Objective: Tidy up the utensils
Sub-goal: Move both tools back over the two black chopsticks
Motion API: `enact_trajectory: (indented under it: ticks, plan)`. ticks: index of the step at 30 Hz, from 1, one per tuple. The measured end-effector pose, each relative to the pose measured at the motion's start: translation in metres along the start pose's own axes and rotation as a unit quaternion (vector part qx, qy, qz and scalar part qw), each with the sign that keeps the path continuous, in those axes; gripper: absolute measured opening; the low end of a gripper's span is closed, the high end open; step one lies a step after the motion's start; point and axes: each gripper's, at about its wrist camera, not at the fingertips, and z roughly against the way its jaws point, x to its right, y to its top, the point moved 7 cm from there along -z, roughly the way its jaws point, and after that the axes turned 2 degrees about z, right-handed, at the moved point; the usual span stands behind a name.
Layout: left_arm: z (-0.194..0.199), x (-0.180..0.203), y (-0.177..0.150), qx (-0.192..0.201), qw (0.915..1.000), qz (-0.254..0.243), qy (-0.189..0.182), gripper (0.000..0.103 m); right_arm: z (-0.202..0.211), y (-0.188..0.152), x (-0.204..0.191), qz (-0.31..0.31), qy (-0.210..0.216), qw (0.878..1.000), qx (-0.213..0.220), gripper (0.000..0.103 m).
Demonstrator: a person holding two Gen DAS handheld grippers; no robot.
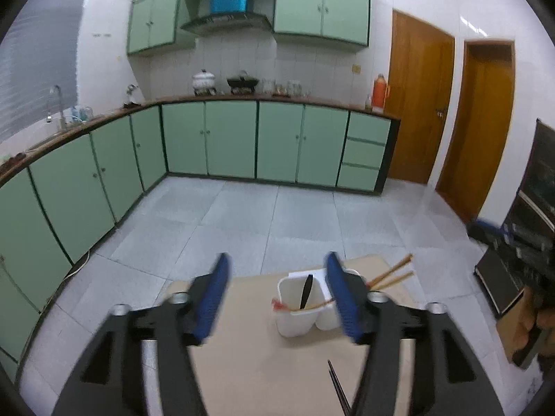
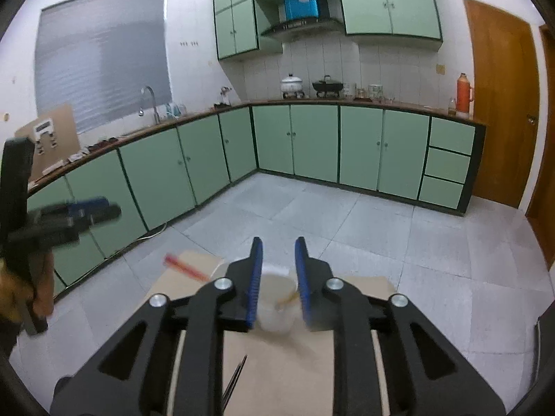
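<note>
A white two-compartment utensil holder (image 1: 295,315) stands on a beige table (image 1: 249,364). It holds a black utensil (image 1: 306,291) and wooden chopsticks (image 1: 392,275) with red ends (image 1: 279,305) sticking out. Dark chopsticks (image 1: 338,390) lie on the table in front of it. My left gripper (image 1: 277,294) is open and empty above the table, left of the holder. My right gripper (image 2: 277,277) is open and empty, hovering just before the holder (image 2: 275,308). The red chopstick ends (image 2: 184,267) and the dark chopsticks (image 2: 236,378) also show in the right wrist view.
The table (image 2: 277,374) stands on a grey tiled floor. Green cabinets (image 1: 208,138) line the far and left walls. Wooden doors (image 1: 419,104) are at the right. The left gripper (image 2: 69,215) shows at the left edge of the right wrist view.
</note>
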Motion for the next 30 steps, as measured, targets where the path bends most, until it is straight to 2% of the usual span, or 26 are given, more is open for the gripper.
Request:
enact_trajectory:
  ticks: [1,4,6,9,13,16,19,26,30]
  plan:
    - [0.014,-0.001,-0.01,0.013,0.9999,0.002,0.003,0.073,0.012,-0.019,-0.003,0.002,-0.001,1.0,0.002,0.022]
    - [0.045,0.0,-0.054,0.028,0.9996,-0.005,0.008,0.079,0.033,-0.092,-0.016,0.005,-0.011,1.0,-0.012,0.023]
    - [0.058,0.0,-0.087,0.033,0.9994,-0.003,0.011,0.082,0.038,-0.147,-0.026,-0.015,-0.007,0.999,-0.037,0.023]
    - [0.07,-0.001,-0.149,0.025,0.9994,0.021,0.011,0.087,0.037,-0.247,-0.051,-0.024,-0.016,0.996,-0.087,0.023]
    - [0.083,0.0,-0.221,0.013,0.9991,0.035,0.02,0.088,0.028,-0.321,-0.088,-0.002,-0.004,0.991,-0.136,0.023]
    - [0.089,-0.003,-0.252,0.004,0.9989,0.04,0.026,0.088,0.022,-0.342,-0.118,0.048,0.0,0.988,-0.143,0.023]
    - [0.093,-0.008,-0.269,-0.005,0.9982,0.055,0.024,0.088,0.012,-0.345,-0.132,0.059,0.005,0.988,-0.144,0.023]
    - [0.089,-0.009,-0.278,-0.011,0.9981,0.054,0.028,0.088,0.0,-0.341,-0.143,0.063,0.012,0.99,-0.128,0.023]
    - [0.083,-0.011,-0.279,-0.014,0.9979,0.055,0.031,0.088,-0.008,-0.337,-0.135,0.053,0.007,0.991,-0.122,0.022]
